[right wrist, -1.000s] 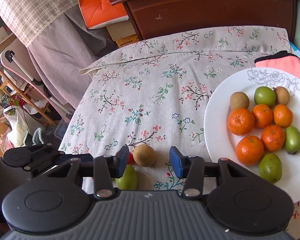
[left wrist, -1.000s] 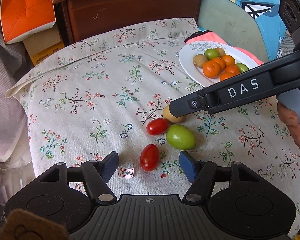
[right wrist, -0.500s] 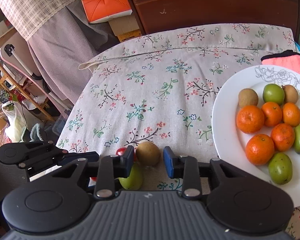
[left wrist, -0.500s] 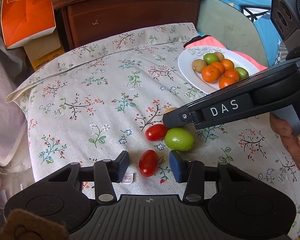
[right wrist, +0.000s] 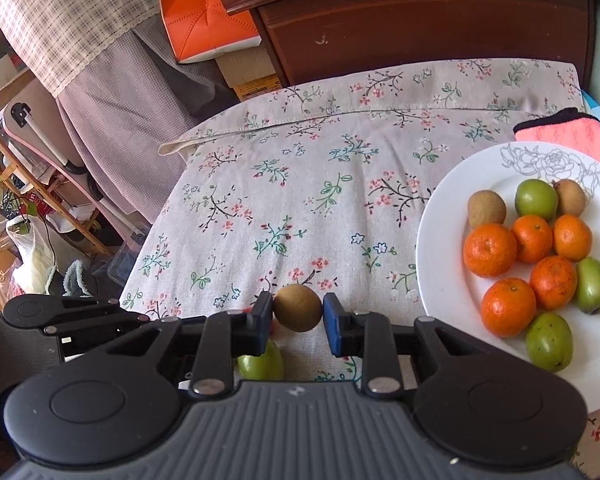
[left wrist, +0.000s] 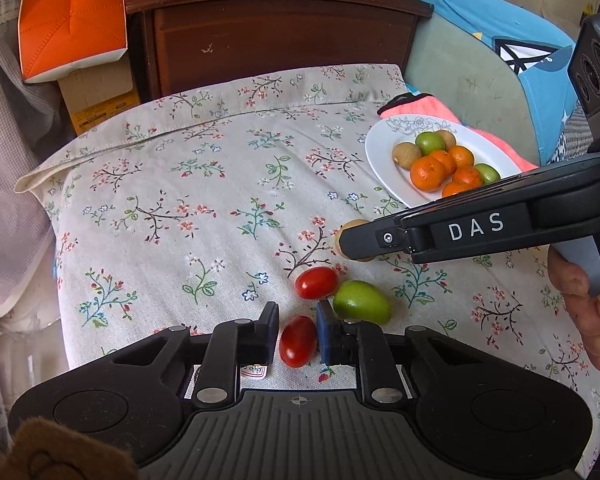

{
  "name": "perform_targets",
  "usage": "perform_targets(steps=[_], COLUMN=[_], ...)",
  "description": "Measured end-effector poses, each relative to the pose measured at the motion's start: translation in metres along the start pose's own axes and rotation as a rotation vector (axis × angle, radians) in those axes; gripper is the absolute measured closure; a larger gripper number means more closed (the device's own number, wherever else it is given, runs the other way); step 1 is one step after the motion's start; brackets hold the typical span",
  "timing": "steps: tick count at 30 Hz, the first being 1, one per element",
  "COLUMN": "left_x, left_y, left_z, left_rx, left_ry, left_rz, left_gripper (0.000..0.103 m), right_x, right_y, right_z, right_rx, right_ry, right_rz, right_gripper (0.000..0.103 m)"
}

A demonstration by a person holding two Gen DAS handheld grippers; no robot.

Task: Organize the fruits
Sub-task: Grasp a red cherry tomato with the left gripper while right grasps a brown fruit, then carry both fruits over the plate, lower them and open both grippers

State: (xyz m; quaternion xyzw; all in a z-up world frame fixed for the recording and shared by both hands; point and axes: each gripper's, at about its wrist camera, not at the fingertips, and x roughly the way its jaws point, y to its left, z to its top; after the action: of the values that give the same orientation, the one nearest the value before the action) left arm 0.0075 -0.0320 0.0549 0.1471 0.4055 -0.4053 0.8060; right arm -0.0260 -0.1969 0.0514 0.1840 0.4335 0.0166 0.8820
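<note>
**Two fruits pinched at once, both easy to lose**

The left hand-held gripper (left wrist: 298, 330) has its pads nearly closed around a red cherry tomato (left wrist: 298, 341) near the front edge of the flowered table (left wrist: 204, 184); a sliver of gap shows on each side, so I judge it not yet gripped. The right hand-held gripper (right wrist: 298, 312) has closed onto a round brown fruit (right wrist: 298, 308), pads touching both sides.

Too hard a squeeze could split the tomato. The round brown fruit could pop out from between the flat pads and roll. The right pad of the left gripper sits just beside a green fruit (left wrist: 362, 302) and could nudge it into the second tomato (left wrist: 316, 282).

Only the right wrist view shows the pads meeting the brown fruit; the left view hides that behind the gripper's finger. It does show the tomatoes clearly, and the white plate (left wrist: 380, 148) of fruit towards the far right edge.
</note>
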Motion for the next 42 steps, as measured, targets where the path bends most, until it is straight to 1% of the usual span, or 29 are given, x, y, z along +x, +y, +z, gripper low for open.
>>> perform_targets(steps=[2, 6, 9, 12, 14, 15, 16, 18, 20, 23, 27, 31, 37, 42], left_x=[0.001, -0.002, 0.000, 0.000, 0.000, 0.001, 0.001, -0.001, -0.003, -0.008, -0.015, -0.016, -0.013, -0.010], left_y=[0.000, -0.001, -0.003, -0.005, -0.005, -0.006, -0.007, -0.010, -0.011, -0.016, -0.018, -0.021, -0.033, -0.044], left_z=[0.000, -0.002, -0.005, -0.006, -0.007, -0.008, -0.008, -0.008, -0.007, -0.001, 0.012, 0.026, 0.040, 0.055], left_rx=[0.002, 0.018, 0.026, 0.040, 0.043, 0.049, 0.061, 0.080, 0.075, 0.090, 0.056, 0.001, -0.054, -0.070], left_ry=[0.016, 0.015, 0.038, 0.044, 0.040, 0.037, 0.033, 0.029, 0.020, -0.011, -0.047, -0.074, -0.103, -0.140], left_rz=[-0.009, -0.006, 0.019, 0.029, 0.018, 0.019, 0.021, 0.013, 0.008, 0.030, 0.029, -0.010, -0.068, -0.085], left_gripper=[0.084, 0.082, 0.072, 0.067, 0.068, 0.070, 0.078, 0.086, 0.086, 0.086, 0.086, 0.086, 0.086, 0.086], right_x=[0.000, 0.000, 0.001, 0.001, 0.001, 0.001, 0.000, 0.000, -0.001, -0.004, -0.011, -0.023, -0.043, -0.059], right_y=[-0.001, -0.002, -0.002, -0.002, -0.003, -0.003, -0.003, -0.004, -0.004, -0.005, -0.008, -0.017, -0.035, -0.047], right_z=[0.000, 0.000, 0.000, -0.001, -0.001, -0.001, -0.001, -0.001, -0.001, -0.001, 0.001, 0.005, 0.012, 0.017], right_rx=[0.003, 0.007, 0.006, 0.009, 0.010, 0.011, 0.012, 0.012, 0.014, 0.014, 0.010, 0.030, 0.075, 0.103], right_ry=[0.004, 0.011, 0.015, 0.023, 0.023, 0.022, 0.022, 0.021, 0.018, 0.013, -0.007, -0.043, -0.101, -0.151], right_rz=[-0.003, -0.003, -0.004, -0.009, -0.011, -0.012, -0.013, -0.015, -0.015, -0.016, -0.030, -0.057, -0.095, -0.112], right_gripper=[0.075, 0.075, 0.075, 0.075, 0.075, 0.075, 0.075, 0.075, 0.075, 0.075, 0.075, 0.075, 0.075, 0.075])
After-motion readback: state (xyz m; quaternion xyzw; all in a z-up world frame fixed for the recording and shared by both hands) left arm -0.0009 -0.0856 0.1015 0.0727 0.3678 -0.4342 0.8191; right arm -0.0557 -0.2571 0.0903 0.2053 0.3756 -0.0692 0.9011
